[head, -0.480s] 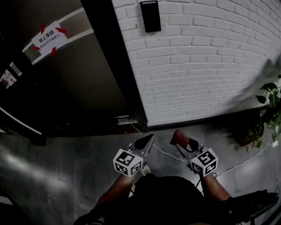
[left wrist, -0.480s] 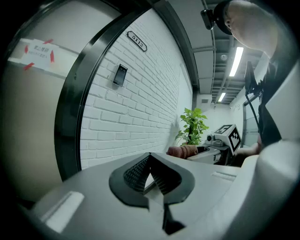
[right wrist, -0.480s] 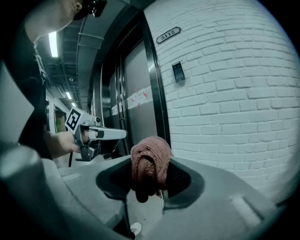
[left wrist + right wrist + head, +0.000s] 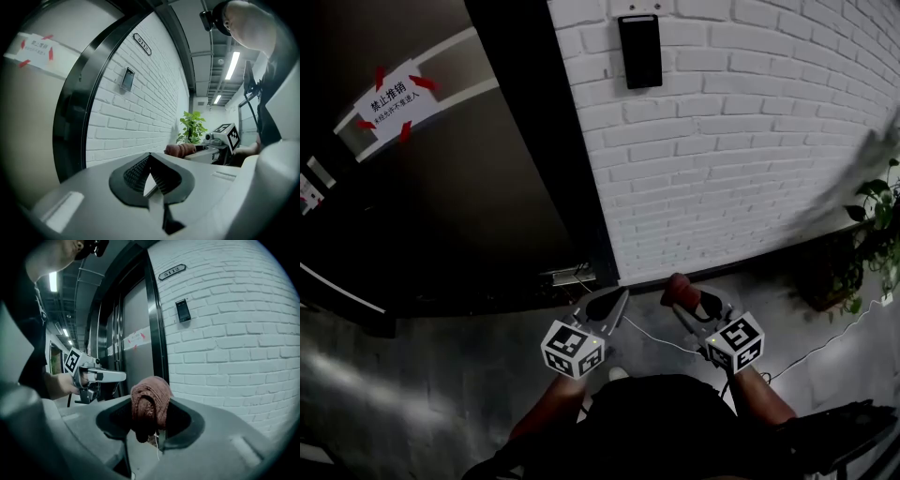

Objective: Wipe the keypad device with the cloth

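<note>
Door sign (image 4: 391,98): a white label with red arrows at its corners, stuck on a pale bar across the dark door (image 4: 478,197) at the far left.
Door frame (image 4: 548,150): a black upright between the door and the brick wall.
Left gripper (image 4: 617,298): held low in front of the person and aimed toward the foot of the wall. In the left gripper view its two dark ribbed pads meet at their tips, with nothing between them.
Cable (image 4: 649,330): a thin white line on the grey floor, passing under the two grippers.
Keypad device (image 4: 639,52): a dark, upright rectangular unit fixed high on the wall, just right of the door frame. It is well apart from both grippers, and neither touches it.
Right gripper (image 4: 686,302): held beside the left one at about the same height, its jaws pinching the cloth.
Cloth (image 4: 149,406): a reddish-brown bundle clamped between the right pads, bulging above them and hanging a little below.
Brick wall (image 4: 750,141): white painted bricks filling the upper right.
Number plate (image 4: 171,272): a small dark oval sign above the keypad device; its print is too small to read.
Plant (image 4: 877,234): green leaves at the far right edge, by the base of the wall.
</note>
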Demonstrator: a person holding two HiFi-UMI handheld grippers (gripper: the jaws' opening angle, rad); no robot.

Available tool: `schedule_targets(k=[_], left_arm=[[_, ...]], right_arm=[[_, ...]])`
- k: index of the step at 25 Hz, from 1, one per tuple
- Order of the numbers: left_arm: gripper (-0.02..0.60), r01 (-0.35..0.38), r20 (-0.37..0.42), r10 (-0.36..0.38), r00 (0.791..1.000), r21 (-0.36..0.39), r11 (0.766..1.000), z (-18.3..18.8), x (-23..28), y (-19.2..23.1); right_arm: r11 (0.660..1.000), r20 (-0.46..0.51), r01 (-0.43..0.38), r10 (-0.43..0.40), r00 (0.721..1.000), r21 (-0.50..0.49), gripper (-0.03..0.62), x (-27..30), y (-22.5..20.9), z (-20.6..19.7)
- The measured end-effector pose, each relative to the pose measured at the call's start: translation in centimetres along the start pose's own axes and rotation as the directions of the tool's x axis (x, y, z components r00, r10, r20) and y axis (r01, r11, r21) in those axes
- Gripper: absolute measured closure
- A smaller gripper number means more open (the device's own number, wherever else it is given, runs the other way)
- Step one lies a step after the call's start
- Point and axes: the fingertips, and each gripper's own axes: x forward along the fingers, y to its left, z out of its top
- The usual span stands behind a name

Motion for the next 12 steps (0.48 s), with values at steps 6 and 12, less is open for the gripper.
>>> schedule_targets(k=[6, 12], left_arm=[[0.565, 0.076, 0.002, -0.076, 0.997, 0.024, 0.997, 1.4, -0.2, 3.6], [0.565, 0.129, 0.008, -0.129, 0.992, 0.024, 0.991, 2.0, -0.1, 5.2]], right_arm=[[0.997, 0.039, 0.077, -0.076, 0.996, -0.016, 0.447, 3.6, 0.2, 2.8], [0.982, 0.1, 0.147, -0.135, 0.986, -0.121, 0.447, 5.9, -1.6, 8.4]])
